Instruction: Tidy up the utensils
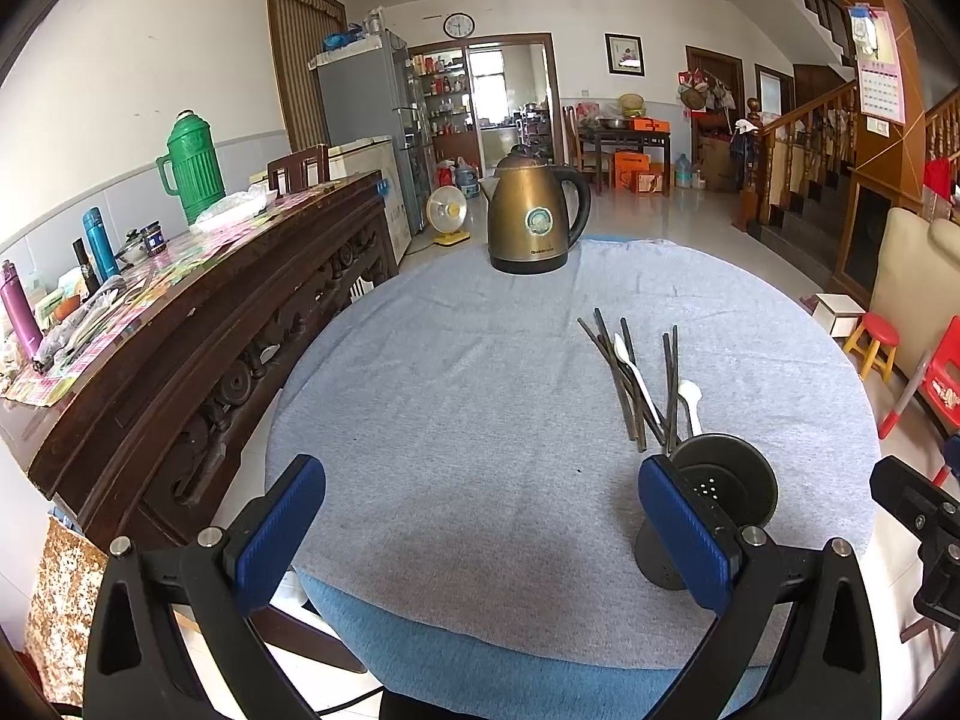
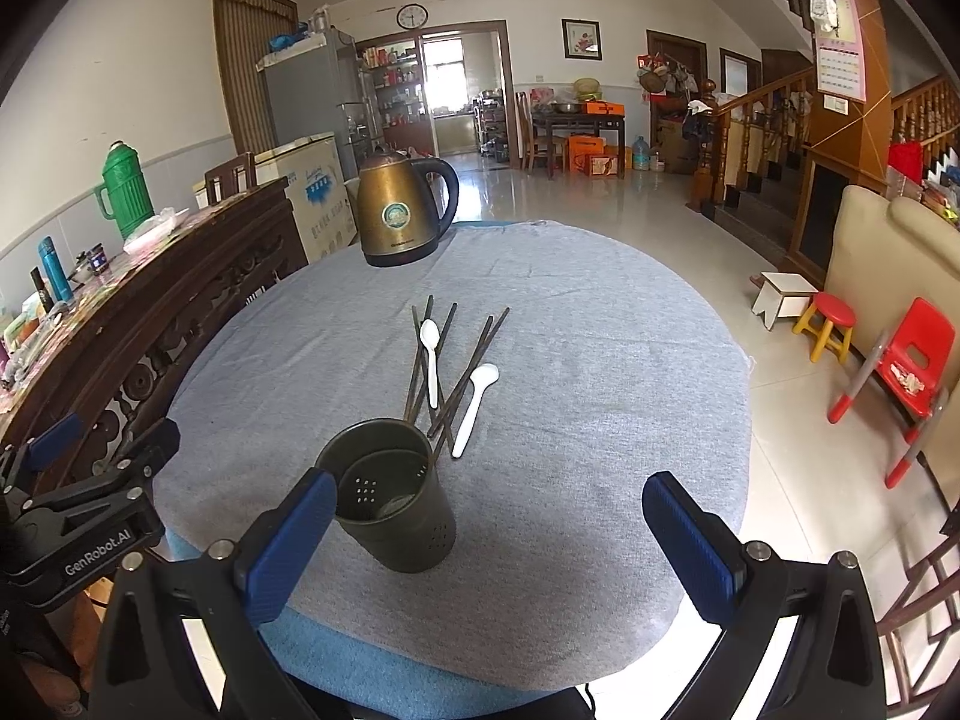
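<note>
chopsticks [image 2: 447, 360] thin, dark; perforated round holder [image 2: 390, 504] upright; both tools wide, empty.

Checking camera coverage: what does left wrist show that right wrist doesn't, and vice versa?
Left wrist only: the purple bottle at the near end of the sideboard, and the small fan on the floor behind the table.

Right wrist only: the holder's full side wall with its drain holes, and the white step stool's whole shape.

Both: the round table under grey cloth, the brass kettle, the dark chopsticks and two white spoons lying loose beyond the empty utensil holder, and both grippers open, holding nothing.
</note>
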